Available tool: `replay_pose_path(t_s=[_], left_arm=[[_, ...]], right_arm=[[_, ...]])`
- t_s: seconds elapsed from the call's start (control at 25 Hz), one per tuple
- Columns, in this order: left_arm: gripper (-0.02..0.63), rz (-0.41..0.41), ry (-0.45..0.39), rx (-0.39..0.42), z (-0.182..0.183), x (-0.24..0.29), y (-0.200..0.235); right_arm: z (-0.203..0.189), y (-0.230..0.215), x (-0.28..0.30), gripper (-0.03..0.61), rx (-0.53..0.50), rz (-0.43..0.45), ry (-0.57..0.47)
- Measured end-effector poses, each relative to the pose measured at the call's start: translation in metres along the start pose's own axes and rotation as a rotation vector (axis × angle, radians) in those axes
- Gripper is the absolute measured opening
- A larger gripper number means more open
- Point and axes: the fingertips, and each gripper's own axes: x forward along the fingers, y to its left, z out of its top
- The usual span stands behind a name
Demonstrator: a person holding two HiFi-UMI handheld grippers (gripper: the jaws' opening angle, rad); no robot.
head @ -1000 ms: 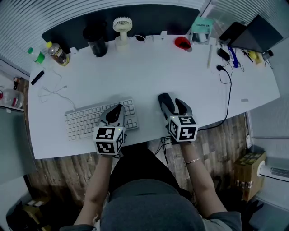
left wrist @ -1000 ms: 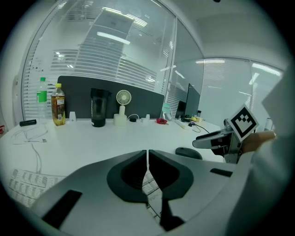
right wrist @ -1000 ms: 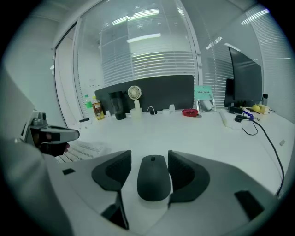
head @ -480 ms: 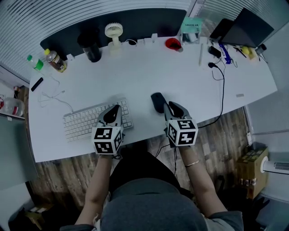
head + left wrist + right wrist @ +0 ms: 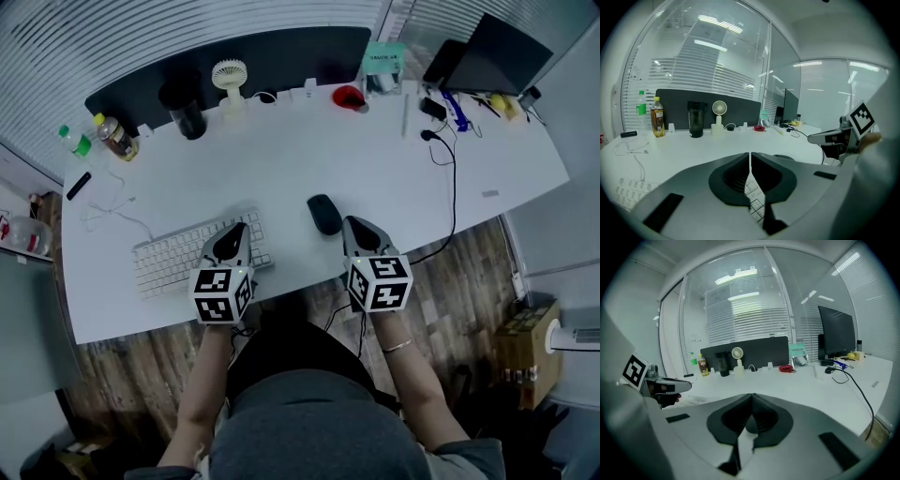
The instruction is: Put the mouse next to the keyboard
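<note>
The black mouse (image 5: 324, 214) lies on the white desk (image 5: 375, 169), a short way right of the white keyboard (image 5: 187, 255). My right gripper (image 5: 353, 226) hovers just right of the mouse and nearer the desk's front edge, not touching it. Its jaws have just been closing and now stand shut with nothing between them; in the right gripper view (image 5: 752, 394) they meet. My left gripper (image 5: 235, 232) is shut and empty over the keyboard's right end, whose keys (image 5: 755, 207) show below its jaws (image 5: 749, 153). The mouse (image 5: 783, 157) peeks over the left gripper's right jaw.
Along the back stand a white fan (image 5: 229, 80), a black cup (image 5: 183, 108), bottles (image 5: 112, 133), a red object (image 5: 349, 97) and a dark monitor (image 5: 487, 61). A black cable (image 5: 452, 178) runs over the right front edge. A white cord (image 5: 108, 208) lies left of the keyboard.
The right gripper had the mouse between open jaws; it has let go, drawn back toward the person, risen, and shut. The mouse stays beside the keyboard. The left gripper has hardly moved.
</note>
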Motion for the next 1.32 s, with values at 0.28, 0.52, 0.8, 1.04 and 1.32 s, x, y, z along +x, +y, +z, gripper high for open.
replay_pose_path(t_s=[0.28, 0.52, 0.8, 1.04, 1.32], left_arm=[[0.029, -0.007, -0.01, 0.004, 0.002, -0.005, 0.002], [0.029, -0.014, -0.008, 0.005, 0.001, -0.007, 0.004], [0.029, -0.026, -0.016, 0.01, 0.004, -0.006, 0.003], [0.029, -0.033, -0.016, 0.012, 0.004, -0.006, -0.001], [0.029, -0.034, -0.013, 0.012, 0.002, -0.007, 0.0]], right_arm=[[-0.002, 0.008, -0.009, 0.002, -0.009, -0.003, -0.008], [-0.001, 0.009, -0.014, 0.002, -0.012, -0.023, -0.012], [0.003, 0.01, -0.017, 0.002, -0.011, -0.036, -0.028], [0.0, 0.007, -0.019, 0.002, -0.012, -0.047, -0.02], [-0.004, 0.008, -0.017, 0.002, -0.016, -0.05, -0.009]])
